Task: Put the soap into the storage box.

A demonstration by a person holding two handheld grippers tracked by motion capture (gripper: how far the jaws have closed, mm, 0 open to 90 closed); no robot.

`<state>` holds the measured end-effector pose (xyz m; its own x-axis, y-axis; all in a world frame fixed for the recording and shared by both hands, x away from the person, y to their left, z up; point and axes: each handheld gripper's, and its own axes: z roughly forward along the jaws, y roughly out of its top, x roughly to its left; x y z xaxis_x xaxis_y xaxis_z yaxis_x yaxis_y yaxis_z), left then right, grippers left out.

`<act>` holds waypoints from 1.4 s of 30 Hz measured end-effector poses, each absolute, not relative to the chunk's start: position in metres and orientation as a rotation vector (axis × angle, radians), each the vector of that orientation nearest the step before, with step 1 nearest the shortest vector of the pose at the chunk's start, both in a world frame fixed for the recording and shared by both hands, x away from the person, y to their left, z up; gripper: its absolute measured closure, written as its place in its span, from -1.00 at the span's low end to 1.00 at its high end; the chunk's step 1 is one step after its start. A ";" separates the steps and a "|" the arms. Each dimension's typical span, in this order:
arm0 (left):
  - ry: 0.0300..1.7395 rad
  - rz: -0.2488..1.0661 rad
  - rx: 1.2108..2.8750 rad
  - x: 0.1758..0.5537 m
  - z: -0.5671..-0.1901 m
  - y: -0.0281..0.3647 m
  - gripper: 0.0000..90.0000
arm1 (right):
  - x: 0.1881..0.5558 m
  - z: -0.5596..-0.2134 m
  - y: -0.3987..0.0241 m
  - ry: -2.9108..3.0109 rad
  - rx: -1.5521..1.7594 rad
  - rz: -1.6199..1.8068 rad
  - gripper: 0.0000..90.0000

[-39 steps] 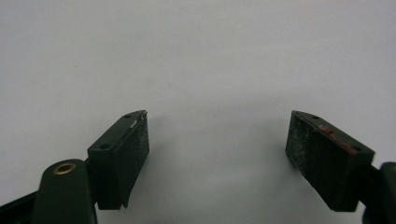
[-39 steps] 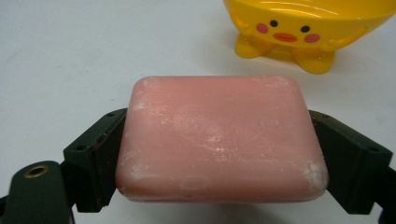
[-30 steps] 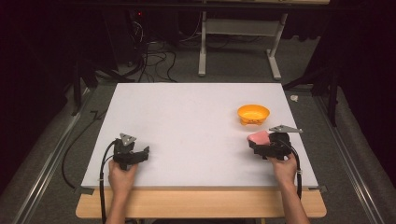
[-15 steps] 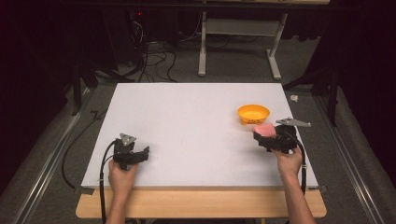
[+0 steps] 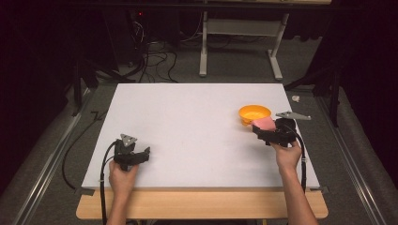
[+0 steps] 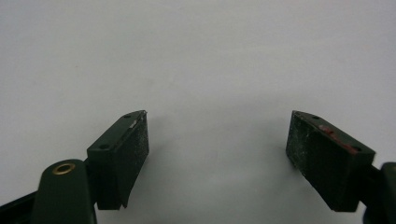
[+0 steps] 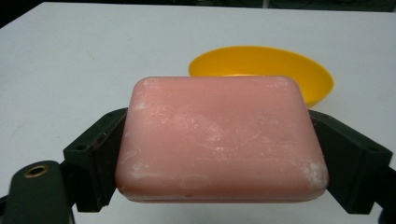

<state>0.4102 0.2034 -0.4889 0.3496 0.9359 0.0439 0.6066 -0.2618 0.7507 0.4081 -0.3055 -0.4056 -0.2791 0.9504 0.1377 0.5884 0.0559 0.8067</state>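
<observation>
Pink soap bar (image 7: 219, 140) clamped in right claw (image 5: 265, 130), orange bowl (image 5: 255, 114) just beyond

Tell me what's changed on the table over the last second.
The right gripper, shut on the pink soap bar, has carried it forward across the table toward the orange bowl and now holds it just short of the bowl's rim. The left gripper stayed put near the front edge, fingers open and empty. The bowl hasn't moved.
</observation>
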 end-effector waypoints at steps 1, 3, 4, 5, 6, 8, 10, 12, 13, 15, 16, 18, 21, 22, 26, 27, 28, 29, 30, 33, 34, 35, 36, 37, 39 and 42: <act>1.343 0.657 1.971 0.410 -0.489 0.203 -0.52 | 0.409 -0.405 -0.305 1.900 1.536 1.121 -0.69; 1.341 0.659 1.973 0.410 -0.489 0.203 -0.53 | 0.413 -0.402 -0.305 1.902 1.533 1.129 -0.69; 1.340 0.657 1.976 0.410 -0.489 0.204 -0.53 | 0.414 -0.401 -0.304 1.899 1.535 1.132 -0.69; 1.341 0.658 1.972 0.410 -0.489 0.203 -0.53 | 0.417 -0.399 -0.303 1.898 1.532 1.128 -0.69; 1.341 0.658 1.972 0.410 -0.489 0.203 -0.52 | 0.417 -0.399 -0.303 1.898 1.532 1.128 -0.69; 1.341 0.657 1.973 0.410 -0.489 0.203 -0.52 | 0.420 -0.397 -0.302 1.897 1.535 1.130 -0.69; 1.341 0.657 1.972 0.410 -0.489 0.204 -0.53 | 0.423 -0.396 -0.302 1.903 1.534 1.129 -0.69; 1.341 0.658 1.973 0.410 -0.489 0.203 -0.52 | 0.426 -0.396 -0.301 1.901 1.541 1.124 -0.69; 1.341 0.658 1.972 0.410 -0.489 0.203 -0.52 | 0.429 -0.396 -0.302 1.903 1.546 1.123 -0.69; 1.341 0.658 1.973 0.410 -0.489 0.203 -0.52 | 0.433 -0.395 -0.303 1.898 1.553 1.127 -0.69; 1.343 0.657 1.971 0.410 -0.489 0.203 -0.52 | 0.433 -0.395 -0.303 1.898 1.553 1.127 -0.69; 1.341 0.658 1.973 0.410 -0.489 0.203 -0.52 | 0.437 -0.395 -0.305 1.884 1.573 1.153 -0.69; 1.341 0.657 1.972 0.410 -0.489 0.203 -0.52 | 0.444 -0.395 -0.306 1.877 1.590 1.136 -0.69; 1.340 0.657 1.976 0.410 -0.489 0.204 -0.52 | 0.447 -0.395 -0.306 1.877 1.595 1.130 -0.69; 1.341 0.658 1.972 0.410 -0.489 0.203 -0.53 | 0.458 -0.397 -0.305 1.875 1.609 1.116 -0.69; 1.340 0.659 1.972 0.410 -0.489 0.203 -0.52 | 0.463 -0.398 -0.305 1.874 1.617 1.094 -0.69; 1.340 0.657 1.975 0.410 -0.489 0.204 -0.52 | 0.463 -0.398 -0.305 1.874 1.617 1.094 -0.69; 1.340 0.654 1.976 0.410 -0.489 0.204 -0.52 | 0.469 -0.399 -0.305 1.872 1.628 1.075 -0.69; 1.340 0.654 1.976 0.410 -0.489 0.204 -0.52 | 0.469 -0.399 -0.305 1.872 1.628 1.075 -0.69; 1.340 0.654 1.976 0.410 -0.489 0.204 -0.52 | 0.479 -0.401 -0.305 1.858 1.659 1.053 -0.69; 1.340 0.654 1.976 0.410 -0.489 0.204 -0.52 | 0.482 -0.402 -0.304 1.860 1.657 1.040 -0.69; 1.341 0.653 1.976 0.410 -0.489 0.204 -0.52 | 0.482 -0.402 -0.304 1.860 1.657 1.040 -0.69; 1.340 0.654 1.977 0.410 -0.489 0.204 -0.53 | 0.484 -0.403 -0.304 1.864 1.660 1.025 -0.69; 1.341 0.653 1.976 0.410 -0.489 0.204 -0.53 | 0.487 -0.404 -0.303 1.863 1.667 1.015 -0.69; 1.341 0.654 1.976 0.410 -0.489 0.204 -0.53 | 0.493 -0.406 -0.302 1.863 1.681 0.996 -0.69; 1.341 0.653 1.975 0.410 -0.489 0.204 -0.53 | 0.497 -0.408 -0.302 1.866 1.685 0.991 -0.69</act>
